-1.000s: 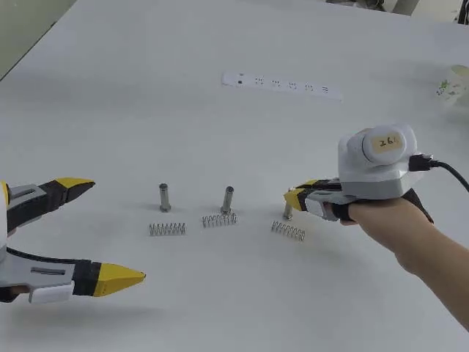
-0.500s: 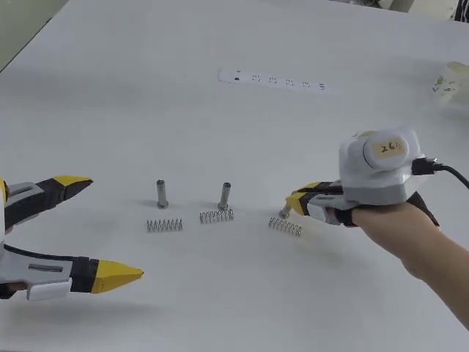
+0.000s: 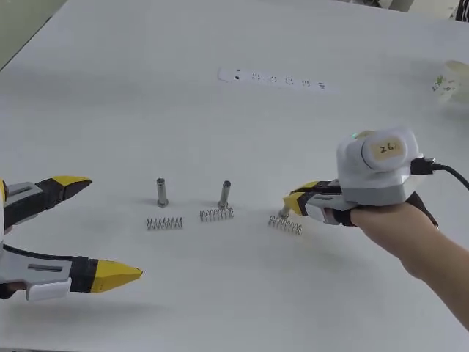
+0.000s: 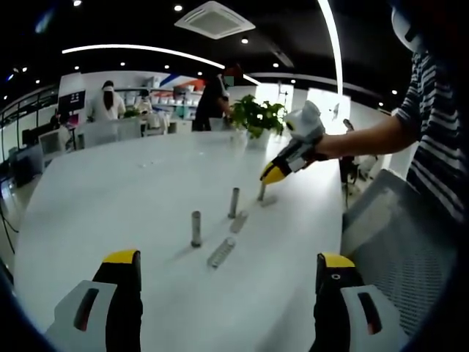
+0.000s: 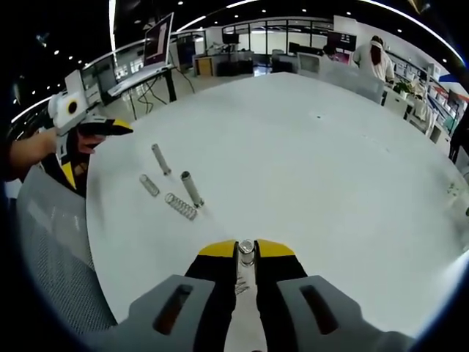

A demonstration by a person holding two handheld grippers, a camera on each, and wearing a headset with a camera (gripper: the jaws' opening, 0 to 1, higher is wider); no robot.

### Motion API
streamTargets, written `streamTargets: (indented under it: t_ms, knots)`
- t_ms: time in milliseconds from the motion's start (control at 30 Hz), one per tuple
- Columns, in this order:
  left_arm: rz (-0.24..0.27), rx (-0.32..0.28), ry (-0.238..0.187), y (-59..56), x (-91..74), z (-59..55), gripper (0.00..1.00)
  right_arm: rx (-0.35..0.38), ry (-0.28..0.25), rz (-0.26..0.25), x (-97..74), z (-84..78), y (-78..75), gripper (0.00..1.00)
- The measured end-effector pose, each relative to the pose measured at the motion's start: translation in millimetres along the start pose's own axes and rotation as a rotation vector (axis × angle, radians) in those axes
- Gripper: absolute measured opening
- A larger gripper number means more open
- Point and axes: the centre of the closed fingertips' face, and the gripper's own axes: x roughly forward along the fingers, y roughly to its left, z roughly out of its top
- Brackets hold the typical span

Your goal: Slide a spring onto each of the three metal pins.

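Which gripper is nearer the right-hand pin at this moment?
Right. The right gripper has its fingers closed on the right-hand pin. The left gripper sits open far to the left, beyond the middle pin and the left pin.

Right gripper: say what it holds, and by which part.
The right gripper is shut on a pin, gripping it by its upper end, with the pin's head showing between the jaw tips.
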Motion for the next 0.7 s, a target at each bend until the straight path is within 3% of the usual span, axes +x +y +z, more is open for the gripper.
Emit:
streamTargets:
  t_ms: [700]
  knots:
    - [0.001,-0.002,-0.004,2.4,0.4,1.0,0.97,0.013,-0.019,0.0,-0.4,3.2,-2.0,0.19]
